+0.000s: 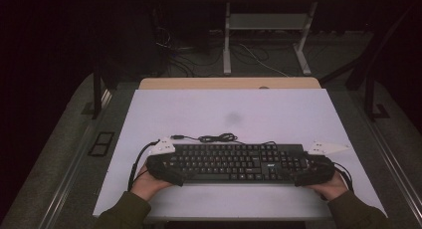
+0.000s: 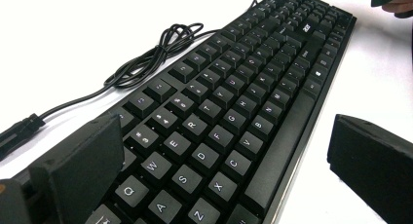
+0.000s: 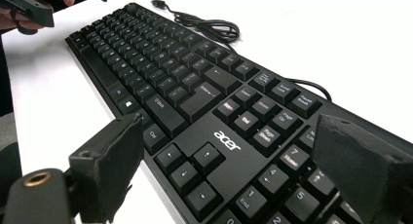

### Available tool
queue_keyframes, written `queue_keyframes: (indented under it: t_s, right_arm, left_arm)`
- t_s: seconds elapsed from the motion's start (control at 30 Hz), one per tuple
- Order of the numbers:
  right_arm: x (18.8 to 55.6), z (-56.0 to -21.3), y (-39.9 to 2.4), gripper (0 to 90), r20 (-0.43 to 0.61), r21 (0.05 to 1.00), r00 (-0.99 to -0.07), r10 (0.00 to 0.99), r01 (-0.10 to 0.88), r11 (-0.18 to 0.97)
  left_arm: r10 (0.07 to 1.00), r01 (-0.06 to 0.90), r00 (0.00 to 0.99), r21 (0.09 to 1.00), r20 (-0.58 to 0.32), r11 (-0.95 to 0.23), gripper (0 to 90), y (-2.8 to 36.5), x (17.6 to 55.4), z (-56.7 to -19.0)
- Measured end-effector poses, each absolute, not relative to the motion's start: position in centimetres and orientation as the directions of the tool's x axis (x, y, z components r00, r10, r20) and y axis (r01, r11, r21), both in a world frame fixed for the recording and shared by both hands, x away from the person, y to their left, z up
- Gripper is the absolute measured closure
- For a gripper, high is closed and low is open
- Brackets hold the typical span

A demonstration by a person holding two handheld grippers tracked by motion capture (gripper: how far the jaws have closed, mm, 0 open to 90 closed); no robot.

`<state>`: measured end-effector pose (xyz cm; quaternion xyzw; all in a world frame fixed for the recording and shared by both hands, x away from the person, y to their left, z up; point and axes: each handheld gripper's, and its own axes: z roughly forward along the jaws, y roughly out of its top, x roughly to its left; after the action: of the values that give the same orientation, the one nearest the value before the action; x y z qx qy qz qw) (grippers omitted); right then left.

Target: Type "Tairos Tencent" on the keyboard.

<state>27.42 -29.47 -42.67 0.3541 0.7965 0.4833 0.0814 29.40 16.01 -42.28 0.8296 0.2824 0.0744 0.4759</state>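
Black keyboard (image 1: 234, 162) lies near the tabletop's (image 1: 249, 114) front edge, cable (image 1: 211, 138) coiled just behind it. Left tongs (image 1: 166, 170) and right tongs (image 1: 308, 173) straddle its ends, both open, gripping nothing.

One keyboard (image 1: 234, 162) lies on the one white table (image 1: 224, 109). One cable (image 1: 216, 138) is coiled just behind the keyboard, ending in one plug (image 1: 176, 137) toward the keyboard's left end. Two grippers are counted: the left gripper (image 1: 166, 170) at the keyboard's left end and the right gripper (image 1: 311, 171) at its right end, each with two black jaws standing apart. Two hands hold them, the left hand (image 1: 149, 184) and the right hand (image 1: 331, 185). One shelf stand (image 1: 268, 22) is on the floor far behind the keyboard.
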Motion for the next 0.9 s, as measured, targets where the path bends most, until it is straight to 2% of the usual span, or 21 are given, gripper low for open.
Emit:
queue_keyframes:
  t_s: [0.9]
  right_arm:
    - [28.4,-41.7,-27.6,11.6,0.215,0.849,-0.756,0.618,0.457,0.264]
  left_arm:
    - [0.531,0.393,0.836,0.831,-0.142,-0.395,0.0,15.5,29.2,-42.4]
